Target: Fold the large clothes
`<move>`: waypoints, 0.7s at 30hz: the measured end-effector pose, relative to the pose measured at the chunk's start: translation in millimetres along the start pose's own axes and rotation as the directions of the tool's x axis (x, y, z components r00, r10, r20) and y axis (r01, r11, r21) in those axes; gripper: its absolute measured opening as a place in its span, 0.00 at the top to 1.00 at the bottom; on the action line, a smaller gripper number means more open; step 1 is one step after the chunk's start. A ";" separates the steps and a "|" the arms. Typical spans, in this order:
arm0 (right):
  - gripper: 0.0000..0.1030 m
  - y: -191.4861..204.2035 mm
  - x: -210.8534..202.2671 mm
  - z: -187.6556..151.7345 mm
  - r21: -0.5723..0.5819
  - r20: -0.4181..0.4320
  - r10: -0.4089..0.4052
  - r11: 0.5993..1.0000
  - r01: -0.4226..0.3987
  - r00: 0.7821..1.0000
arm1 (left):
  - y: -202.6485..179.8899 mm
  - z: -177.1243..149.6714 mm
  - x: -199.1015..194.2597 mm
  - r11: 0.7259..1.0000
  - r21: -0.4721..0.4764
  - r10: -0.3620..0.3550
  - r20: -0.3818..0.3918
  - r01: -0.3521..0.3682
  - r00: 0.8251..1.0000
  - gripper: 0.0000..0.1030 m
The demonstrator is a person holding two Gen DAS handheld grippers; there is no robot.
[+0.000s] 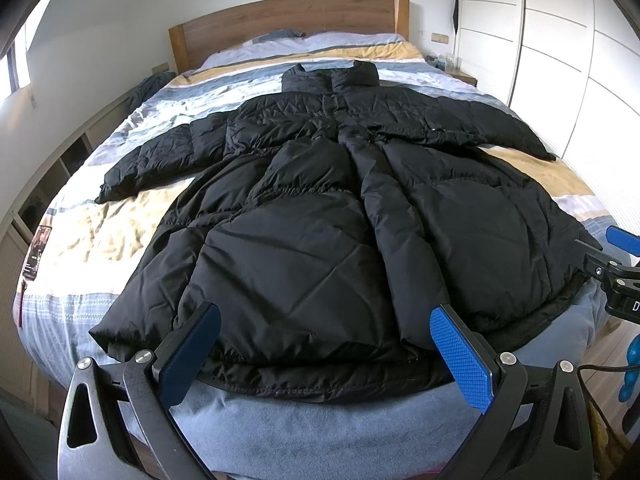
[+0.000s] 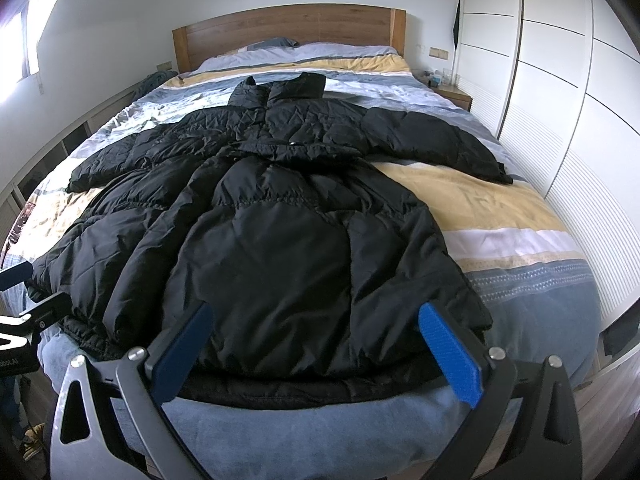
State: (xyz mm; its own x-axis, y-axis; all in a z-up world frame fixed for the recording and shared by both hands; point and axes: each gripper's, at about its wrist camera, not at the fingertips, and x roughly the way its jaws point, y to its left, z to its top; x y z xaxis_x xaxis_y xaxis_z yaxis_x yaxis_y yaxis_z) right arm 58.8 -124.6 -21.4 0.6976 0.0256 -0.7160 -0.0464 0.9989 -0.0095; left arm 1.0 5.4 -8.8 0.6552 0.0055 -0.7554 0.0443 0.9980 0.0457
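A long black puffer coat (image 1: 320, 216) lies spread flat on the bed, collar toward the headboard, both sleeves out to the sides, hem at the foot edge. It also shows in the right wrist view (image 2: 280, 232). My left gripper (image 1: 326, 344) is open and empty, hovering just above the left part of the hem. My right gripper (image 2: 316, 340) is open and empty above the right part of the hem. The right gripper's fingers (image 1: 622, 240) show at the left wrist view's right edge.
The bed (image 2: 520, 216) has a striped blue, yellow and white cover and a wooden headboard (image 1: 288, 20). White wardrobe doors (image 2: 560, 80) run along the right. A nightstand (image 2: 452, 94) with small items stands by the headboard. Low cabinets (image 1: 48, 184) line the left wall.
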 end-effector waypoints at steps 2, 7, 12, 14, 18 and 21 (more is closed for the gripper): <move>0.00 0.0 0.0 0.1 0.000 -0.001 0.000 1.000 0.000 1.000 | 0.5 -0.3 0.1 1.000 -0.001 -0.001 0.001 0.001 1.000 0.00; 0.00 0.3 -0.3 0.3 -0.001 -0.001 0.000 1.000 0.000 1.000 | 2.7 -1.2 0.4 1.000 -0.010 -0.002 0.007 0.002 1.000 0.00; 0.00 0.3 -0.2 0.2 -0.001 -0.002 0.000 1.000 0.000 1.000 | 4.6 -2.1 -0.6 1.000 -0.015 -0.015 0.015 0.015 1.000 0.00; 0.00 0.7 -0.3 0.3 -0.001 -0.003 -0.001 1.000 0.001 1.000 | 3.8 -0.4 -1.2 1.000 -0.014 -0.015 0.016 0.015 1.000 0.00; 0.00 0.6 0.3 0.2 -0.001 -0.003 -0.001 1.000 0.001 1.000 | 3.0 0.5 -1.3 1.000 -0.011 -0.018 0.015 0.018 1.000 0.00; 0.00 0.8 0.1 0.2 -0.002 -0.003 -0.001 1.000 0.001 1.000 | 2.4 1.8 -0.3 1.000 -0.008 -0.010 0.012 0.010 1.000 0.00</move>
State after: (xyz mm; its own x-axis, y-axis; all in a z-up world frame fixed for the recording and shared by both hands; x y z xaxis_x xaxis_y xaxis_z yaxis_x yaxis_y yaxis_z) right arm 59.0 -123.7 -21.4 0.6954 0.0242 -0.7182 -0.0467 0.9988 -0.0116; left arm 2.2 7.7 -7.3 0.6641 -0.0048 -0.7477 0.0448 0.9984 0.0334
